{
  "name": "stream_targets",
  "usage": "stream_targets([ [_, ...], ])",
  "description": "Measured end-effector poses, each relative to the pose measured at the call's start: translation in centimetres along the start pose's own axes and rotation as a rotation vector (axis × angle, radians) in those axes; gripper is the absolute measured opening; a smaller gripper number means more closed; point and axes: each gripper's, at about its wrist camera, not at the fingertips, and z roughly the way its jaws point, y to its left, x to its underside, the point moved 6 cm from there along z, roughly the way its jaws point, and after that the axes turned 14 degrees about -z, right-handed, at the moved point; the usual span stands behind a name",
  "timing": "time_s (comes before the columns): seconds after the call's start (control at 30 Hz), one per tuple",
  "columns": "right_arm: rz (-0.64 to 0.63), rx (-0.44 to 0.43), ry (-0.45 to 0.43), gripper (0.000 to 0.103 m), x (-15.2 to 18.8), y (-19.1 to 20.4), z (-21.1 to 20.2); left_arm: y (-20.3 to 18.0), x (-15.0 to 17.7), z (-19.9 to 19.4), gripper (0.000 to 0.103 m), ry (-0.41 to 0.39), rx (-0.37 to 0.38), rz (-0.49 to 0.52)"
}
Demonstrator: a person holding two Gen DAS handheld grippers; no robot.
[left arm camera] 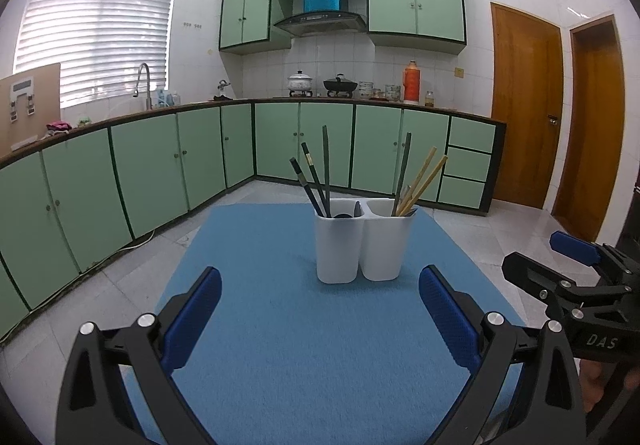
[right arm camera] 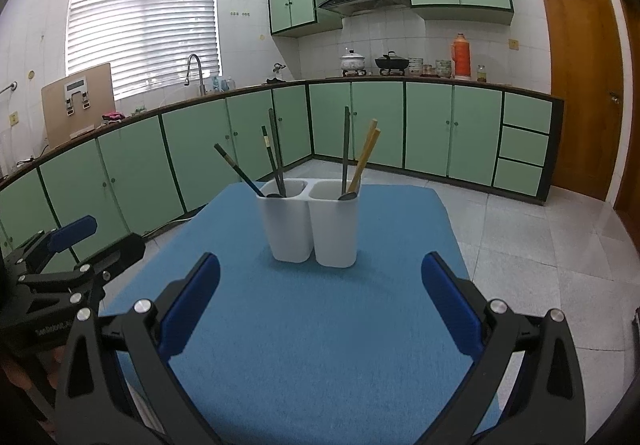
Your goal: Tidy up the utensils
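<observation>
A white two-compartment utensil holder (left arm camera: pixel 362 249) (right arm camera: pixel 310 229) stands upright on the blue mat (left arm camera: pixel 288 345) (right arm camera: pixel 320 345). Its left cup holds dark chopsticks (left arm camera: pixel 314 181) (right arm camera: pixel 240 171) and a dark spoon handle. Its right cup holds wooden chopsticks (left arm camera: pixel 422 181) (right arm camera: pixel 366 155) and a dark-handled spoon (right arm camera: pixel 345 149). My left gripper (left arm camera: pixel 320 277) hangs open over the near mat, empty, short of the holder. My right gripper (right arm camera: pixel 320 265) is open and empty too, just in front of the holder. Each gripper shows at the edge of the other's view.
The mat covers a small table with its edges dropping to a tiled floor (right arm camera: pixel 540 245). Green kitchen cabinets (left arm camera: pixel 160 157) run along the left and back walls. Wooden doors (left arm camera: pixel 524 105) stand at the right. Pots and a red thermos (left arm camera: pixel 411 82) sit on the far counter.
</observation>
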Motion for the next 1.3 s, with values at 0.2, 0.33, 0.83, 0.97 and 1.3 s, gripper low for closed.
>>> stream_targets([
  [0.2,-0.003,0.001,0.001,0.098,0.07,0.09,0.06,0.04,0.07,-0.02,0.097,-0.001,0.000,0.000],
  [0.33,-0.004,0.000,0.000,0.098,0.06,0.10,0.07,0.19,0.04,-0.12,0.097,-0.003,-0.002,0.000],
  [0.83,-0.008,-0.001,0.002,0.098,-0.02,0.22,0.43,0.43,0.28,-0.02,0.097,-0.002,-0.007,-0.007],
  [0.97,-0.008,-0.002,0.001,0.098,0.02,0.24,0.53,0.43,0.26,-0.03,0.097,-0.002,-0.007,-0.009],
  [1.3,-0.009,-0.002,0.002,0.098,0.02,0.25,0.52,0.43,0.28,-0.02,0.097,-0.002,-0.008,-0.009],
])
